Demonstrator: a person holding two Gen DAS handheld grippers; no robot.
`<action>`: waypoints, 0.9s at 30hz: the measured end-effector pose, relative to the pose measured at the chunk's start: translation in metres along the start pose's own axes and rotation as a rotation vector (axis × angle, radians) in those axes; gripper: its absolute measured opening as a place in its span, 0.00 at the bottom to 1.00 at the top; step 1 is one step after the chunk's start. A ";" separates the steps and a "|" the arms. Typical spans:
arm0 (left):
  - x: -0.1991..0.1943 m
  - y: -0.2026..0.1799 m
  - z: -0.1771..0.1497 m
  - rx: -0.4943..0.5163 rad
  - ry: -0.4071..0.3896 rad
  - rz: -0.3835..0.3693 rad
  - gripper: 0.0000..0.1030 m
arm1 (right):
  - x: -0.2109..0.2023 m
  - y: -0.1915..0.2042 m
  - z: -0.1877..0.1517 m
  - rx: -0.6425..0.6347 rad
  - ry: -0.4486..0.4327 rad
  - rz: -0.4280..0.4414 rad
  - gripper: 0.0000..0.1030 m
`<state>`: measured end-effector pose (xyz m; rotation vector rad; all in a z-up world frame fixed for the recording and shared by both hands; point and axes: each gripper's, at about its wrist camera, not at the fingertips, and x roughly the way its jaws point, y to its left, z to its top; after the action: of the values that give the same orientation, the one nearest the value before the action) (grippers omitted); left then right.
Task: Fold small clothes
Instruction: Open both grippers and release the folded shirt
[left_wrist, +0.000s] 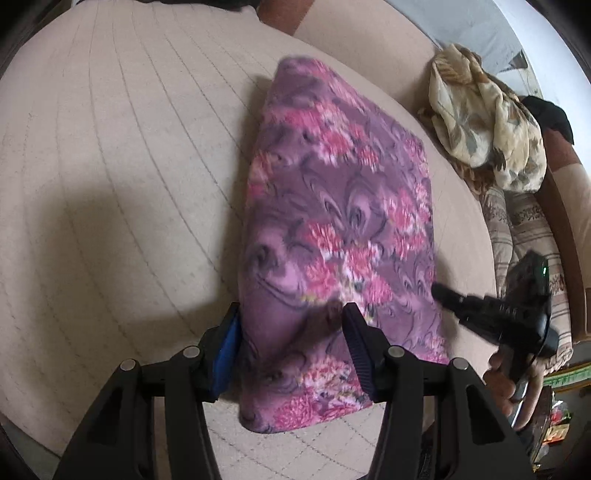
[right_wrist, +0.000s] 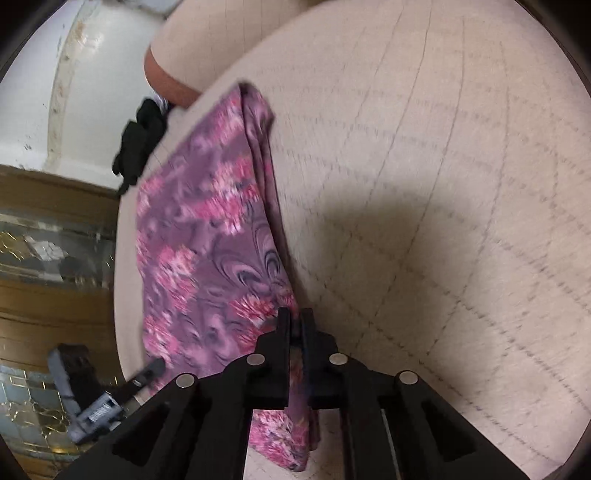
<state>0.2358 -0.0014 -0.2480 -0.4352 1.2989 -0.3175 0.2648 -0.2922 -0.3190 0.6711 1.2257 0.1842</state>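
1. cloth (left_wrist: 340, 206) purple-pink floral, folded, lies on the beige quilted bed (left_wrist: 110, 166)
2. left gripper (left_wrist: 291, 332) spread wide, straddling the cloth's near edge
3. right gripper (right_wrist: 294, 325) clenched on the cloth's edge
4. cream garment (left_wrist: 484, 118) heaped at the bed's side

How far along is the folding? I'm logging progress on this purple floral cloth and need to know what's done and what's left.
Done: the purple floral cloth already lies folded into a narrow layered panel on the beige quilted surface. In hand: the right gripper is shut on its edge; the left gripper is open astride the near end. Left: probably another fold, then the crumpled cream floral garment waiting unfolded beside it.
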 end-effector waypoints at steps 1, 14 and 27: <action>-0.005 0.002 0.003 0.000 -0.020 0.005 0.56 | 0.000 0.001 -0.003 -0.004 0.000 0.002 0.16; -0.013 0.013 -0.038 -0.002 -0.048 -0.004 0.14 | -0.023 0.001 -0.076 -0.075 -0.014 -0.084 0.15; -0.071 -0.006 -0.101 0.082 -0.089 0.162 0.54 | -0.066 0.006 -0.126 -0.046 -0.055 -0.128 0.68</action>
<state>0.1206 0.0129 -0.2052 -0.2696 1.2213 -0.2121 0.1281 -0.2719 -0.2849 0.5525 1.2041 0.0866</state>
